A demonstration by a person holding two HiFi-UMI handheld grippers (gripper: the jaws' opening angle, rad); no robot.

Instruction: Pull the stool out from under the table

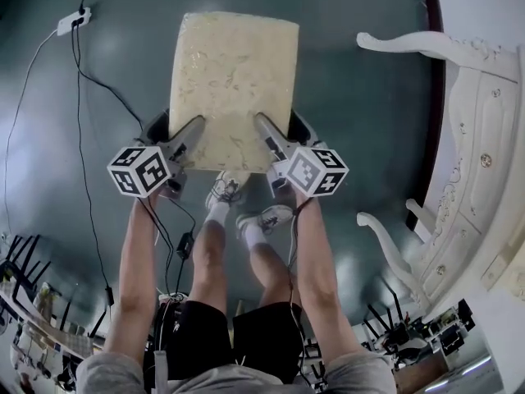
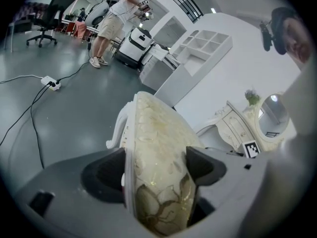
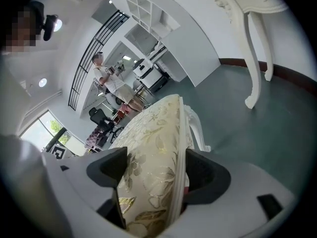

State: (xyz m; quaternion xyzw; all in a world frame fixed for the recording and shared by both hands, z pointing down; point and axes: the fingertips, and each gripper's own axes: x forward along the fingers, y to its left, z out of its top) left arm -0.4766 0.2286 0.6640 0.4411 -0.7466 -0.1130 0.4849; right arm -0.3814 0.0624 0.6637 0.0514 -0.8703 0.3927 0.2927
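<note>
Head view: the cream, gold-flowered cushioned stool [image 1: 234, 72] is out over the dark green floor [image 1: 361, 113], well apart from the white carved table [image 1: 484, 138] at right. The left tongs [image 1: 176, 131] are clamped on its near-left edge. The right tongs [image 1: 279, 130] grip the near-right edge, cushion filling both sets of jaws.

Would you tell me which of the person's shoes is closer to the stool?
The left shoe, its toe right by the stool; the right shoe sits farther back.

Glossy dark floor [image 1: 369, 121], white power strip [image 1: 72, 21], black cables [image 1: 76, 56], white table legs [image 1: 410, 45].
</note>
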